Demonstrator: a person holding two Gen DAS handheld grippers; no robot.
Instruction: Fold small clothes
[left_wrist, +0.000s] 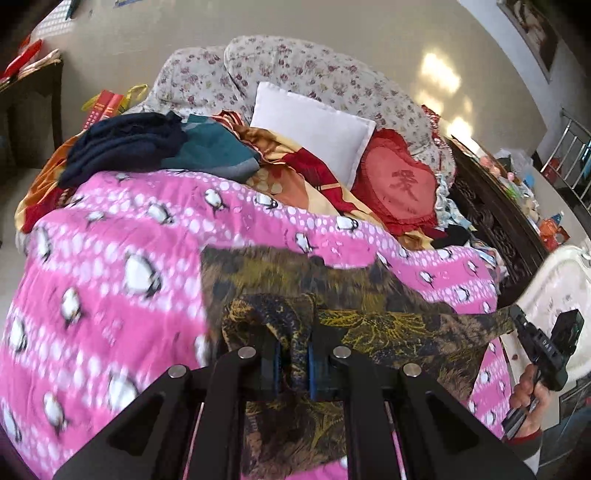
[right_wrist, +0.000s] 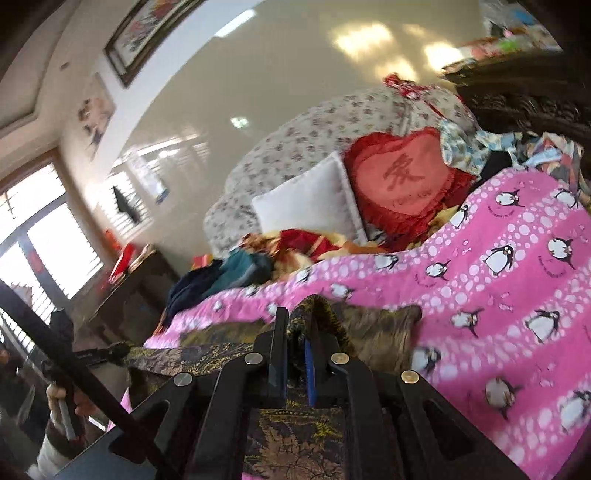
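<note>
A small dark garment with a brown and yellow leaf print (left_wrist: 295, 273) lies partly on the pink penguin quilt (left_wrist: 110, 258). My left gripper (left_wrist: 293, 363) is shut on a bunched edge of it. My right gripper (right_wrist: 295, 354) is shut on another edge of the same garment (right_wrist: 376, 325). The right gripper also shows in the left wrist view (left_wrist: 517, 319), holding the cloth stretched out to the right. The left gripper shows at the left of the right wrist view (right_wrist: 123, 349). The garment hangs taut between the two.
Dark blue and teal clothes (left_wrist: 155, 147) are piled at the far side of the bed. A white pillow (left_wrist: 314, 129), a red heart cushion (left_wrist: 399, 184) and a floral duvet (left_wrist: 295, 70) lie behind. A dark carved headboard (left_wrist: 487, 206) is at right.
</note>
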